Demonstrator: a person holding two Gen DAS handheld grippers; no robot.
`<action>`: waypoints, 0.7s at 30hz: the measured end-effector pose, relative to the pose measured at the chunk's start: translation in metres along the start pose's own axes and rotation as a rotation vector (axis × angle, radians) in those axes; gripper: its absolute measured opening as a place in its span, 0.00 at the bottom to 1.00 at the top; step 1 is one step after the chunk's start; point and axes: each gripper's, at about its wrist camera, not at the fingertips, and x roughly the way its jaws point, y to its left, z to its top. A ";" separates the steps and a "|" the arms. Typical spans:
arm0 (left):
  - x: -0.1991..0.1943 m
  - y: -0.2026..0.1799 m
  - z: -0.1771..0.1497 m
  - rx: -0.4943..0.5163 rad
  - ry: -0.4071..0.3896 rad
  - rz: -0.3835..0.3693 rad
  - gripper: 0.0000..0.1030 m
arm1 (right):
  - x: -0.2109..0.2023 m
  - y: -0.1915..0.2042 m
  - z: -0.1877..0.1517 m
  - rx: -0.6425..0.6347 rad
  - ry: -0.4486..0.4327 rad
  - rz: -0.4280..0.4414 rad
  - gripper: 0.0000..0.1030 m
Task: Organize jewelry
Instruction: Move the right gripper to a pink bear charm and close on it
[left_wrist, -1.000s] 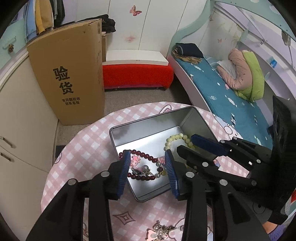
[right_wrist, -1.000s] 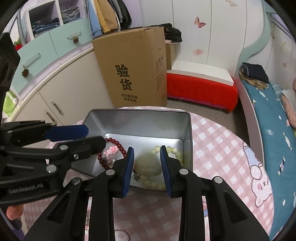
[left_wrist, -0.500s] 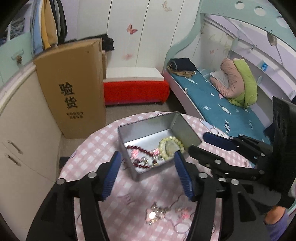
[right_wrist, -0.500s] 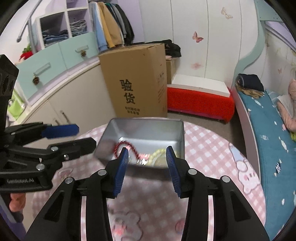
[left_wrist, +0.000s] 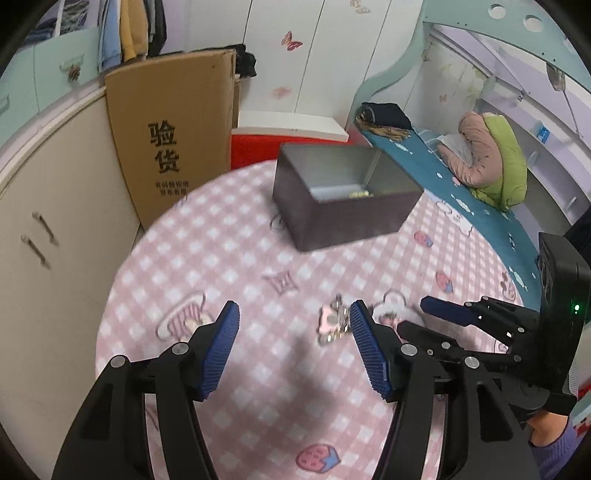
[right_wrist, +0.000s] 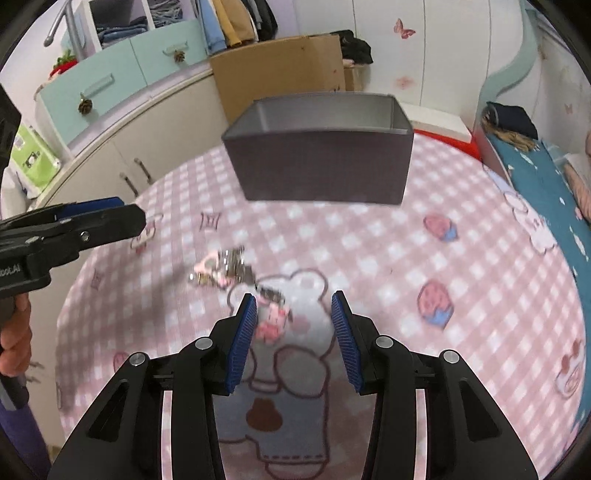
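A grey metal tin (left_wrist: 343, 206) stands at the far side of the round pink checked table (left_wrist: 221, 258); a bit of pale bead shows inside it. In the right wrist view the tin (right_wrist: 321, 170) shows only its outer wall. A blurred silver and pink jewelry piece (left_wrist: 332, 325) lies on the cloth, just inside the right finger of my left gripper (left_wrist: 293, 321), which is open and holds nothing. My right gripper (right_wrist: 293, 317) is open too, above a small pink charm (right_wrist: 271, 323) lying on the cloth. The silver and pink jewelry piece (right_wrist: 221, 267) lies ahead to its left.
A tall cardboard box (left_wrist: 173, 136) and cream cupboards (left_wrist: 55, 221) stand left of the table. A red bench (left_wrist: 258, 147) sits behind it and a bed (left_wrist: 461, 184) runs along the right. A hand (right_wrist: 14, 343) holds the left gripper (right_wrist: 107, 218) at the left.
Both grippers have pulled back from inside the tin to the near part of the table. Their jaws stand wider. The bead bracelets stayed in the tin.
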 end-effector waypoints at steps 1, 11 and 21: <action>0.001 0.001 -0.004 -0.003 0.004 -0.001 0.58 | 0.001 0.002 -0.002 -0.003 0.003 -0.002 0.41; 0.008 0.001 -0.024 -0.004 0.032 0.005 0.58 | 0.008 0.018 -0.004 -0.104 -0.011 -0.071 0.32; 0.009 0.012 -0.019 -0.046 0.033 -0.011 0.58 | -0.011 -0.016 -0.008 -0.029 -0.049 -0.047 0.16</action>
